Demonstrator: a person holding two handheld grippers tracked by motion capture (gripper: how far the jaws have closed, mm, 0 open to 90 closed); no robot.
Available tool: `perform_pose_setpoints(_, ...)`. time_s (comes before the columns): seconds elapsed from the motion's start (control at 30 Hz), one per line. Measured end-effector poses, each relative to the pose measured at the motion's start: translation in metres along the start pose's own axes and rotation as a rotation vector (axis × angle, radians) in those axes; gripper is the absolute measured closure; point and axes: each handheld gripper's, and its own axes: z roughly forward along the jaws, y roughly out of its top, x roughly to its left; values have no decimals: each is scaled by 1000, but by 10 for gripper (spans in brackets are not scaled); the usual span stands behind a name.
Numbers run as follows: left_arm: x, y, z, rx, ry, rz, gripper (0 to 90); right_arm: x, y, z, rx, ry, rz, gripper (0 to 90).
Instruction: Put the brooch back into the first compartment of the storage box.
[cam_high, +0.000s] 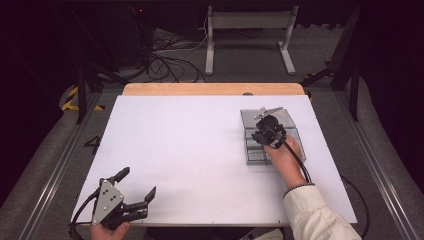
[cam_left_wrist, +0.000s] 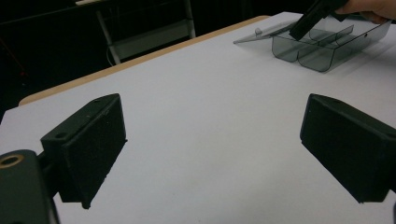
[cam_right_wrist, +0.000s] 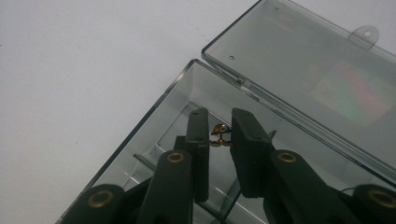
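Gold-coloured small piece (cam_right_wrist: 220, 135) sits pinched between our right gripper (cam_right_wrist: 219, 133) jaws, held inside the clear plastic box (cam_right_wrist: 140, 140), lid (cam_right_wrist: 303, 70) flipped open. Our left gripper (cam_high: 137, 185) rests wide open, empty.

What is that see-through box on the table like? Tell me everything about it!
The smoky grey see-through plastic box sits on the white table, at its right side. Thin walls split it into compartments. Its hinged lid lies fully open and flat behind it, with a small hanging tab that has a hole. The right claw reaches inside, pinching a tiny gold-coloured metal piece.
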Motion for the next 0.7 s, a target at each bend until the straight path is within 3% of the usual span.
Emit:
perform_pose_setpoints(0.37,0,0,0,0,-2,-4,74,-2,-1,6,23,19,26,775)
perform_pose_setpoints(0.7,0,0,0,1,-1,-3,75,-1,-1,7,21,24,16,745)
